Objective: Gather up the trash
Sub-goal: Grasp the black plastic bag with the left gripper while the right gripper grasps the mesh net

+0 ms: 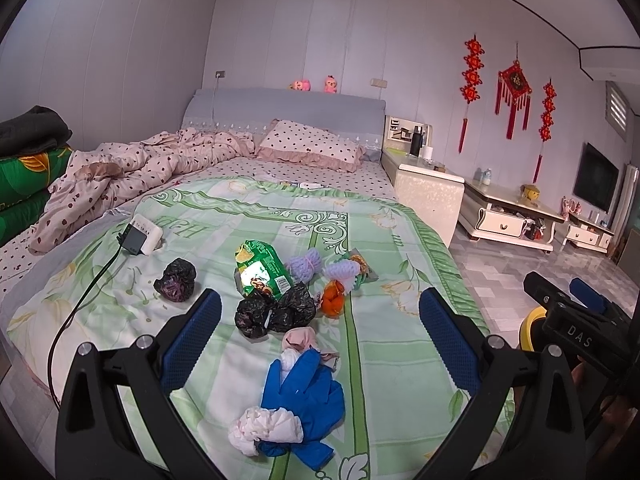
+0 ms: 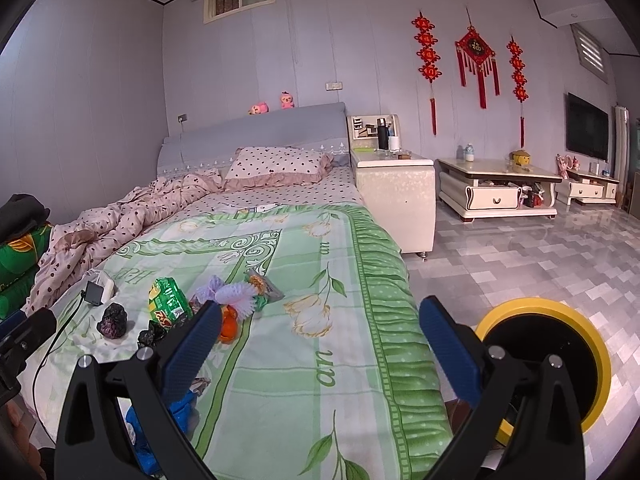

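Observation:
Trash lies scattered on the green bedspread (image 1: pixel 384 360): a blue glove (image 1: pixel 304 396), a white tissue wad (image 1: pixel 264 430), a pink wad (image 1: pixel 300 338), crumpled black bags (image 1: pixel 276 312) and one apart (image 1: pixel 176 280), a green snack wrapper (image 1: pixel 262 268), purple foam nets (image 1: pixel 306 264) and an orange piece (image 1: pixel 334 300). My left gripper (image 1: pixel 320 340) hangs open above the glove and black bags, holding nothing. My right gripper (image 2: pixel 320 356) is open and empty over the bed's right edge, beside a yellow-rimmed black bin (image 2: pixel 544 364) on the floor. The right wrist view shows the wrapper (image 2: pixel 168 300) at left.
A power strip with a black adapter (image 1: pixel 140 234) and its cable lie left of the trash. A rumpled dotted quilt (image 1: pixel 132 172) and pillow (image 1: pixel 312 144) fill the bed's head. A bedside cabinet (image 2: pixel 396 196), a low table (image 2: pixel 496 188) and tiled floor (image 2: pixel 520 264) lie to the right.

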`<action>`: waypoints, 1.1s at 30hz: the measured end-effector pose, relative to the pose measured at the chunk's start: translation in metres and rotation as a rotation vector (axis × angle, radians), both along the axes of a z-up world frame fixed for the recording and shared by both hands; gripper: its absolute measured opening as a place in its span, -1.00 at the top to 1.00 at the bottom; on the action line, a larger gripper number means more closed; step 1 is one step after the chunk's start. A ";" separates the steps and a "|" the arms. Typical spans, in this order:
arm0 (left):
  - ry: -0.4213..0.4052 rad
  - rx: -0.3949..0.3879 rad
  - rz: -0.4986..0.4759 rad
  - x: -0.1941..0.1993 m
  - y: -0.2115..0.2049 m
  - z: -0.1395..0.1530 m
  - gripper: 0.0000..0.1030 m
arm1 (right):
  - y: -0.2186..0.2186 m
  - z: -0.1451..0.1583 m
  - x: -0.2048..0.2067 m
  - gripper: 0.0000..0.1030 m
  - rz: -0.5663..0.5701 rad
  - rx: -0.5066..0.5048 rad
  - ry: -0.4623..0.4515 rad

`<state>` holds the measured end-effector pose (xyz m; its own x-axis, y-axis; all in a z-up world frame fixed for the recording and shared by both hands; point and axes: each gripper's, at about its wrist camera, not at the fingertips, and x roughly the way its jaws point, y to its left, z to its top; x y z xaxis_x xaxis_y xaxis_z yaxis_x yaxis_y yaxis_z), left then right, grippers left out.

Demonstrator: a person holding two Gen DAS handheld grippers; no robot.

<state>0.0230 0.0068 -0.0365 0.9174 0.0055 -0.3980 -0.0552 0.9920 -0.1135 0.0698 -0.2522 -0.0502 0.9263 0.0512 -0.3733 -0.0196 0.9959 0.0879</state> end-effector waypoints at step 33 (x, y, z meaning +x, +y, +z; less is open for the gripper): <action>0.303 -0.043 0.234 0.157 0.157 -0.071 -0.84 | 0.069 -0.038 0.242 -0.85 0.245 -0.106 0.304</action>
